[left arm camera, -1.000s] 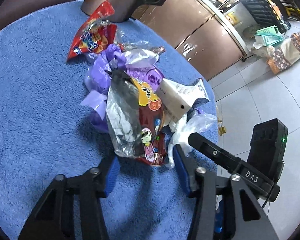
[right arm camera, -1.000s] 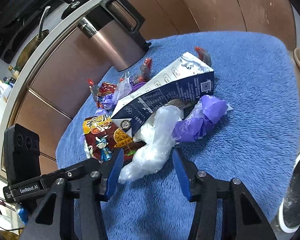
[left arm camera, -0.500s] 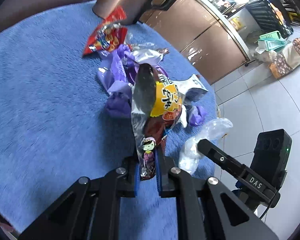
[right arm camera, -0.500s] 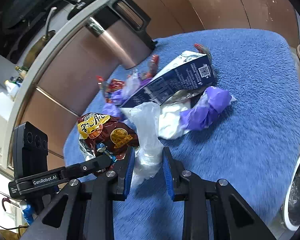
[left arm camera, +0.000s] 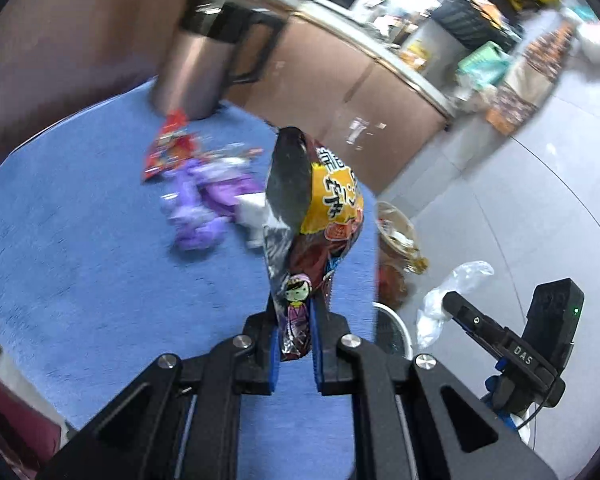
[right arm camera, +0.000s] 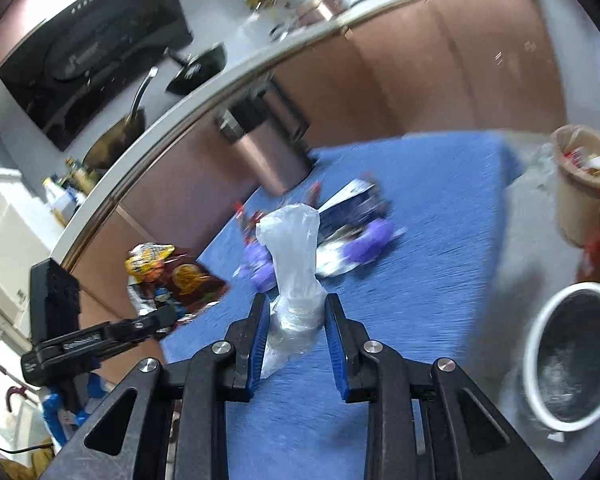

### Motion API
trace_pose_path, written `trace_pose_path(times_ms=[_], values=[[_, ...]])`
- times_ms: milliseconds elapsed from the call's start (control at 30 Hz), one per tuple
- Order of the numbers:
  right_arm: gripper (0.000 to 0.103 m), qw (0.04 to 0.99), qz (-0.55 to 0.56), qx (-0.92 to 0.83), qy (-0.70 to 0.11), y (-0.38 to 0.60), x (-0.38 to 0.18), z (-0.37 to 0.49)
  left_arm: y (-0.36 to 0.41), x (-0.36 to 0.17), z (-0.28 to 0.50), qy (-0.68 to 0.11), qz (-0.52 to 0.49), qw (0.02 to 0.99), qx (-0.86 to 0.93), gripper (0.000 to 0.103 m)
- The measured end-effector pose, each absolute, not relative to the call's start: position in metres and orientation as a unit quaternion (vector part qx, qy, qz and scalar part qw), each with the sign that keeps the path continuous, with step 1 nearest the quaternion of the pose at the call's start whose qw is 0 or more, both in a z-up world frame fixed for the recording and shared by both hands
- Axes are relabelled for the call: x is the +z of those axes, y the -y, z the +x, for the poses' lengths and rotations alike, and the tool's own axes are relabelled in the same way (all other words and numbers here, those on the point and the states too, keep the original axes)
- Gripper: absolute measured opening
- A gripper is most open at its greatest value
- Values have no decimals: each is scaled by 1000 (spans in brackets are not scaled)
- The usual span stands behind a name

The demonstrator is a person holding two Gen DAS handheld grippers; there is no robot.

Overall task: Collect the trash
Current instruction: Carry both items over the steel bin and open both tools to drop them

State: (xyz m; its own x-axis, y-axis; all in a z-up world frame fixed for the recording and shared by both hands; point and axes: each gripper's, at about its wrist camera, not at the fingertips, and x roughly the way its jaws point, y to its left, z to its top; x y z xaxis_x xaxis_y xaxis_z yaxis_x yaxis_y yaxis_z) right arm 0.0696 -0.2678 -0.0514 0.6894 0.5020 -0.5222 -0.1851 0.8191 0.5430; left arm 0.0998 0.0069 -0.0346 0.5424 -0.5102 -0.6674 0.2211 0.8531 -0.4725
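Note:
My left gripper is shut on the lower end of a yellow, red and silver snack bag, which stands up above the blue cloth-covered table. My right gripper is shut on a crumpled clear plastic bag, also lifted off the table. Each wrist view shows the other gripper to its side: the right gripper's plastic bag and the left gripper's snack bag. Left on the table are purple wrappers, a red snack packet and a dark blue carton.
A metal kettle stands at the table's far edge. Beside the table on the floor are a tan bin holding trash and a white-rimmed bin with a dark inside. Brown cabinets run behind.
Both grippers closed on their pieces, the left on the snack bag and the right on the plastic bag, then rose and drew back from the pile, lifting them off the table.

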Motion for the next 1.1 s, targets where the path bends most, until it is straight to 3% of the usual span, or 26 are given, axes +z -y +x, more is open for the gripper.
trace_pose_path(times_ms=[267,467,733,800,867,1100], values=[[26,926,205,-14,-317,376,-54,19,141,-26,109,-448,-65,835,-314,12],[26,906,201,-128,-350,433,-95,20,266,-67,123,-492,18,790,-365,12],[28,873,208,-176,-404,465,-146,45,350,-125,151,-535,57,760,-365,14],[32,867,212,-187,-411,478,-156,45,366,-136,158,-544,57,752,-366,18],[45,860,212,-199,-419,483,-162,45,381,-148,169,-558,45,736,-380,28],[65,862,203,-218,-410,496,-160,29,386,-159,178,-569,21,725,-387,32]])
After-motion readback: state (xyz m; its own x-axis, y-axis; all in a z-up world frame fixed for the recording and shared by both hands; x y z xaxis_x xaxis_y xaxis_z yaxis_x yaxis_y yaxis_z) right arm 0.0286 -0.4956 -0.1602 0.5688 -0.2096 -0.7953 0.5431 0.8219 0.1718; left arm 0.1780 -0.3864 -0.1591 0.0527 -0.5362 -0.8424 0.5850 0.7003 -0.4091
